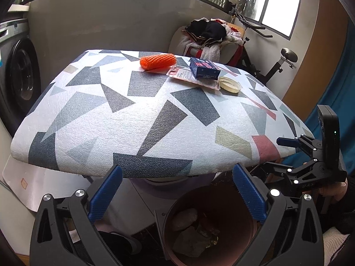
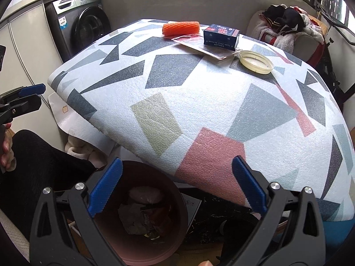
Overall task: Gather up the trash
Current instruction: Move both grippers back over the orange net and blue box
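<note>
A table (image 1: 137, 119) with a white cloth printed in grey, blue and pink shapes fills the scene. At its far side lie four pieces of trash in a row: an orange foam net (image 1: 158, 61) on the left, a flat pink packet (image 1: 193, 77), a blue box (image 1: 204, 68) resting on that packet, and a pale round lid (image 1: 229, 84) on the right.

Below the table's near edge stands a brown bin (image 2: 142, 215) holding crumpled wrappers.

The left gripper (image 1: 177, 190) hovers over the bin, jaws wide apart, nothing between them. The right gripper (image 2: 177, 188) hangs above the bin's right rim, jaws also spread wide and empty.

A washing machine (image 2: 82, 26) stands far left; a pile of clothes (image 1: 210, 35) lies far right.
</note>
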{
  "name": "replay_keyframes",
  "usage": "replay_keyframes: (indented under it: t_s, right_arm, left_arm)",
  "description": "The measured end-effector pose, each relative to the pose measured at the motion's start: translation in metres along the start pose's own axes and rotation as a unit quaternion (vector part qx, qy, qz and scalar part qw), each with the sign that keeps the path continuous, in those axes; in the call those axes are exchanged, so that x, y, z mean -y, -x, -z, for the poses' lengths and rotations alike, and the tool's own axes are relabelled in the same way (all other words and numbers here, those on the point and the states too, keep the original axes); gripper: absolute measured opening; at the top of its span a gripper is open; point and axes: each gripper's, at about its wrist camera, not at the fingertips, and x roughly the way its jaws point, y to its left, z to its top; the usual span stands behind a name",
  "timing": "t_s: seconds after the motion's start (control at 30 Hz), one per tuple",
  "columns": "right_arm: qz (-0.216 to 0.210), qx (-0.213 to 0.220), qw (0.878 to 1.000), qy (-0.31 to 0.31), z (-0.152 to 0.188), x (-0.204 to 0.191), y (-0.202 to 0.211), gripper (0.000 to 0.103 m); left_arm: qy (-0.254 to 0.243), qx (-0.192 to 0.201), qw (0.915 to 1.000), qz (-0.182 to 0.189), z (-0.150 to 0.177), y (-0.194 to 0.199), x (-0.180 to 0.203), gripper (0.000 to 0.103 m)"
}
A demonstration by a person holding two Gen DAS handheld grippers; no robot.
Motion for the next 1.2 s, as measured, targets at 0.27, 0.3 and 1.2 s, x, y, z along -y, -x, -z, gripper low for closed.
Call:
replay_keyframes:
  t_s: [0.27, 0.3, 1.2]
  right_arm:
    - [0.027, 0.013, 1.0, -0.001, -0.029, 0.025, 0.002, 0.097]
    - [0.028, 0.017, 0.999, -0.006, -0.033, 0.031, 0.002, 0.097]
    - [0.033, 0.058, 0.995, -0.068, -0.175, 0.123, -0.074, 0.097]
  left_arm:
    - [-0.023, 0.025, 0.999, -0.028, -0.023, -0.001, -0.004, 0.097]
    - [-0.025, 0.029, 0.9987, -0.033, -0.027, 0.0, -0.006, 0.097]
    - [-0.002, 0.058, 0.9974, -0.042, -0.125, -0.065, -0.049, 0.097]
